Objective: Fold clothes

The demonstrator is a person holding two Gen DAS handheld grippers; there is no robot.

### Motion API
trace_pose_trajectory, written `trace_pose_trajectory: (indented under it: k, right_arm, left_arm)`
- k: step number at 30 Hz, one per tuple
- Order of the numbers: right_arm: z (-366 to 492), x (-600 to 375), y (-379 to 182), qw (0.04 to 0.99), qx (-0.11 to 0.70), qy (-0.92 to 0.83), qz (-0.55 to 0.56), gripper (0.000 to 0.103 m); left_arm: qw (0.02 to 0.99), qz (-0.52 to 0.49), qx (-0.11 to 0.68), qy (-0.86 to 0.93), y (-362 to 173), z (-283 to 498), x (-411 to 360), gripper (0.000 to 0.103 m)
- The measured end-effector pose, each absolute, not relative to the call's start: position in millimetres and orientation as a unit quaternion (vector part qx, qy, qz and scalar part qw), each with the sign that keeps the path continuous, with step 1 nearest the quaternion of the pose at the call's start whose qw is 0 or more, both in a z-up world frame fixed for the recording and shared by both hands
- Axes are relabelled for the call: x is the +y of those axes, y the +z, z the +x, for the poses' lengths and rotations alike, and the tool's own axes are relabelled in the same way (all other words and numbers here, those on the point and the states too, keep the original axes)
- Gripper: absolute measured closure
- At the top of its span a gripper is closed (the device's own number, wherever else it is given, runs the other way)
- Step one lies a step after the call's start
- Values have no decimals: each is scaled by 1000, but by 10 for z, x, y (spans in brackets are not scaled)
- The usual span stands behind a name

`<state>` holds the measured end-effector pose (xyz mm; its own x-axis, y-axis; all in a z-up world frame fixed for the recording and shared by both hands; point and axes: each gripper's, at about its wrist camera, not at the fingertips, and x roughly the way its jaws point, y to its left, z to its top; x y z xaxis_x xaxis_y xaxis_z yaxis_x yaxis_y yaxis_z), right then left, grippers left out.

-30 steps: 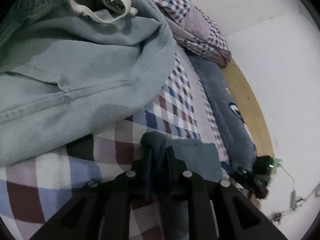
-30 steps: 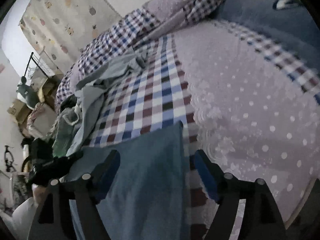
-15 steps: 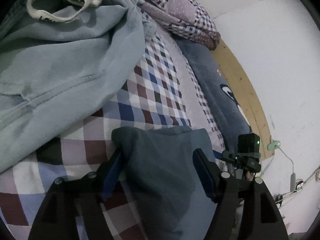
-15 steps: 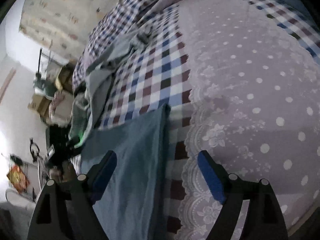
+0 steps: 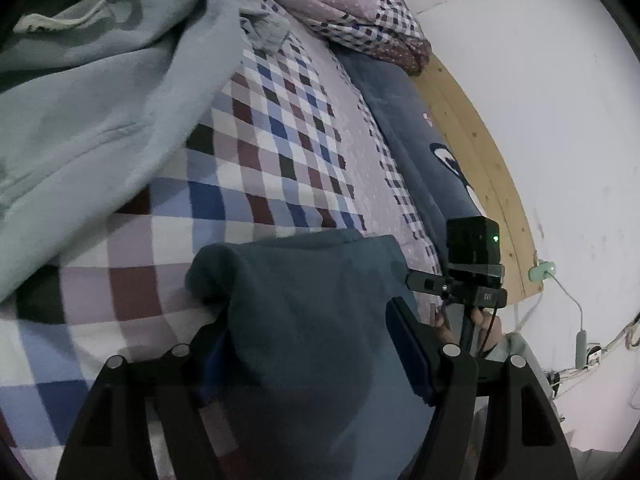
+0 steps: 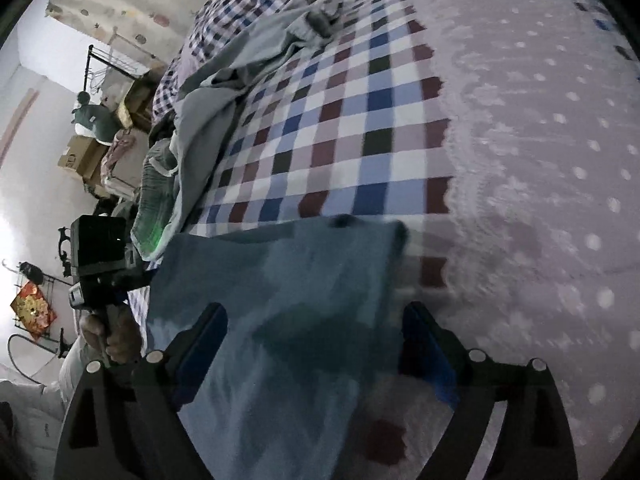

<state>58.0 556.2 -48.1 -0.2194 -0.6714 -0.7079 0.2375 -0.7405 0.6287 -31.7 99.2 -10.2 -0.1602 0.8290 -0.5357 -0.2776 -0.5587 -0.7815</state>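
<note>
Lying flat on the checked bedspread (image 5: 256,168), the folded dark teal cloth (image 5: 316,320) sits released between the left tongs (image 5: 316,364), clamped a second ago, and the right tongs (image 6: 312,344), both now spread wide.

Ahead of your left gripper (image 5: 316,344), beyond the folded teal cloth (image 5: 312,320) lying between its spread fingers, the checked bedsheet (image 5: 256,152) lies bare. To its left, a heaped pale blue garment (image 5: 88,92) blocks passage. Ahead of your right gripper (image 6: 316,340), checked and dotted sheet (image 6: 540,140) lies free; the clothes pile (image 6: 208,100) crowds its left.
</note>
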Motion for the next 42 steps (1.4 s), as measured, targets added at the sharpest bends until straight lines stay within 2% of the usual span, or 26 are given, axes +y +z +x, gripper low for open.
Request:
trace_pose_trajectory:
  k: [7, 9, 11, 12, 14, 15, 16, 17, 24, 32, 42]
  right_arm:
    - [457, 5329, -542, 343, -215, -735, 545, 9]
    - [463, 5322, -534, 342, -217, -736, 543, 9]
    - [488, 5331, -521, 337, -216, -741, 540, 10]
    - [502, 5320, -513, 332, -211, -745, 539, 12]
    - [531, 5301, -499, 314, -198, -756, 539, 23]
    - [542, 5295, -494, 298, -189, -763, 542, 43]
    - [547, 5291, -493, 283, -181, -769, 544, 69]
    - [554, 5286, -490, 273, -175, -773, 545, 75]
    - [745, 5119, -243, 226, -103, -824, 510, 87]
    - [1276, 4833, 418, 189, -30, -897, 398, 89]
    - [2032, 4785, 1021, 157, -38, -940, 302, 91]
  left_arm:
    - [397, -515, -263, 713, -89, -302, 1010, 30]
    - [391, -516, -261, 717, -89, -302, 1006, 38]
    - [382, -518, -257, 721, -101, -309, 1005, 55]
    - [376, -520, -255, 723, -112, -315, 1002, 59]
    - [369, -518, -256, 728, -119, -323, 997, 70]
    - [368, -517, -257, 729, -119, -326, 996, 74]
    - [366, -515, -259, 731, -119, -326, 994, 81]
    - [364, -513, -258, 733, -113, -322, 993, 84]
    - [367, -475, -232, 766, 114, -213, 991, 91]
    - [373, -409, -198, 809, 571, 108, 958, 94]
    - [400, -325, -171, 840, 1201, 702, 835, 96]
